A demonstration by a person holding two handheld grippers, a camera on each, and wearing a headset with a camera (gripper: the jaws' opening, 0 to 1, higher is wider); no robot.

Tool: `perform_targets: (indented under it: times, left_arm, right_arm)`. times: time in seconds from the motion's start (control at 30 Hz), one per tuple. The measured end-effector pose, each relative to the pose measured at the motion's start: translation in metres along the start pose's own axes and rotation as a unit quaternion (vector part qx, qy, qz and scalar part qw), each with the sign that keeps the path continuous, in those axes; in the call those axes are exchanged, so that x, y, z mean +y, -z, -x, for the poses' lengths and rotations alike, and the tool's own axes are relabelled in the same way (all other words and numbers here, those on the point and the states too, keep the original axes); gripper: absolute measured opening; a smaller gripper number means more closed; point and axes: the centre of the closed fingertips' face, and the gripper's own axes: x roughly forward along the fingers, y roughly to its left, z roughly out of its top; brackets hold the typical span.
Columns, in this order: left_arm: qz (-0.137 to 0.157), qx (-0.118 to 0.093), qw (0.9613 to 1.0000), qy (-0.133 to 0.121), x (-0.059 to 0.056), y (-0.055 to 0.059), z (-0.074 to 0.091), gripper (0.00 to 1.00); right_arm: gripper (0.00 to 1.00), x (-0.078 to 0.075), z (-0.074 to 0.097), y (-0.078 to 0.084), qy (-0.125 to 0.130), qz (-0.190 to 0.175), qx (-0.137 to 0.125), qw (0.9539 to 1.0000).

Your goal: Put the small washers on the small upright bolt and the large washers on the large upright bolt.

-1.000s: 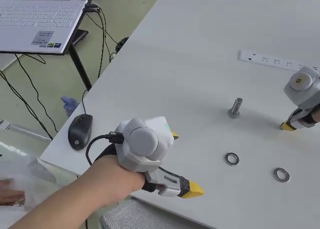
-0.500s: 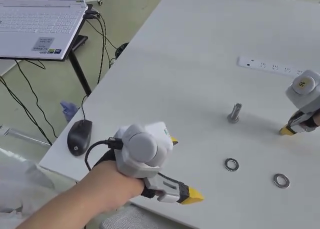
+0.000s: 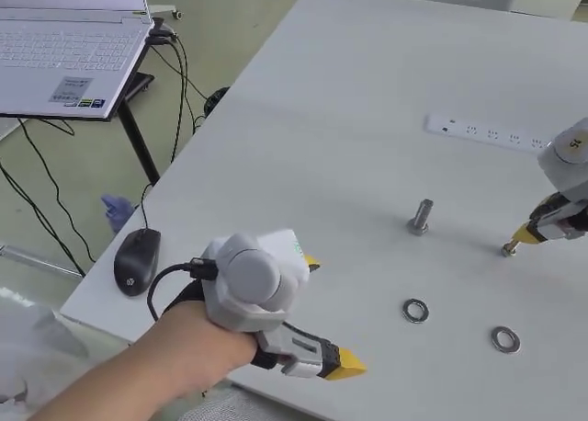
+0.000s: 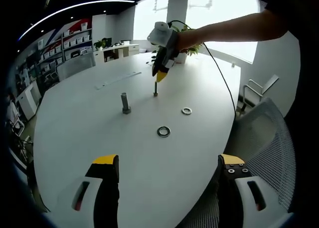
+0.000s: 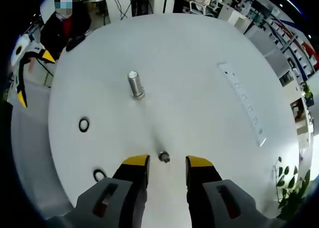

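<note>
Nothing has been threaded so far. The large upright bolt [image 3: 421, 216] and the small upright bolt [image 3: 507, 248] both stand bare on the white surface [image 3: 349, 118]. The left-hand washer [image 3: 415, 311] and right-hand washer [image 3: 504, 339] lie flat in front of them, apart from each other and from the bolts. Which washer is the large one cannot be told at this size. The right gripper [image 5: 167, 163] has its fingers parted, one on each side of the small bolt's head with a gap on both sides, and grasps nothing visible. The left gripper [image 4: 168, 161] is spread wide and empty, low by the near edge of the surface. Both placements therefore appear to remain. The ground between washers and bolts is bare, so approach paths look unobstructed. The power strip [image 3: 487, 133] lies well beyond the bolts. The washers sit fairly near the front edge, so a careless nudge could send one off toward the mesh chair [image 4: 264, 138]. The mouse [image 3: 135, 261] sits at the far left corner, well apart.
</note>
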Motion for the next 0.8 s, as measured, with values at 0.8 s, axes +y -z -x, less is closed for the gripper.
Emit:
perform_targets:
  times: [0.8]
  left_arm:
    - [-0.006,-0.003,1.0,-0.003,-0.002,-0.004,0.005,0.81]
  right_arm:
    - [0.31,0.064,0.034,0.001,-0.038,0.024,-0.009,0.999]
